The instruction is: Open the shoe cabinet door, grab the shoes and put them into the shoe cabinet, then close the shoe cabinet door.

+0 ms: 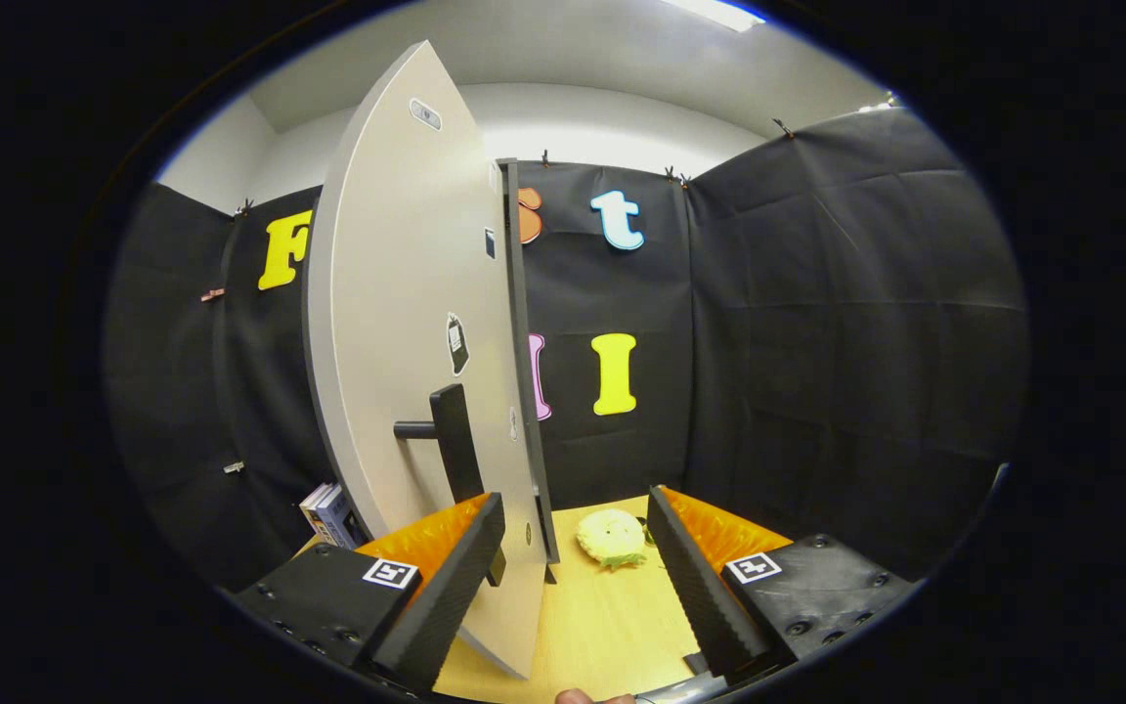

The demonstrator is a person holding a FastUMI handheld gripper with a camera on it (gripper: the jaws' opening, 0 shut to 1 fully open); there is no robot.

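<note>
Shoe cabinet door (397, 323), pale grey flat panel w/ dark edge band, stands swung open, seen nearly edge-on; its lower corner reaches down between the gripper fingers, closer to the left one; black bar handle (455, 442) on a short round stem projects from the door face, just above and ahead of the left finger; small dark sticker on the panel above the handle; small oval fitting near the door's top. Cabinet body: a narrow dark upright edge (521, 352) shows directly behind the door; interior not visible. Gripper (573, 557) spread wide, nothing pinched; left finger (446, 577) appears to touch or sit just beside the door face, contact cannot be confirmed; right finger (695, 577) well apart from the door. Light wooden tabletop (592, 626) lies under and between the fingers; pale yellow-green rounded fuzzy item (612, 538), possibly a slipper, rests on it just beyond the fingers, near the right one; type cannot be told for certain. Small stack of books or boxes (328, 513) sits on the table left of the door, behind the left finger. Fingertip of a person (578, 696) shows at the near table edge.
</note>
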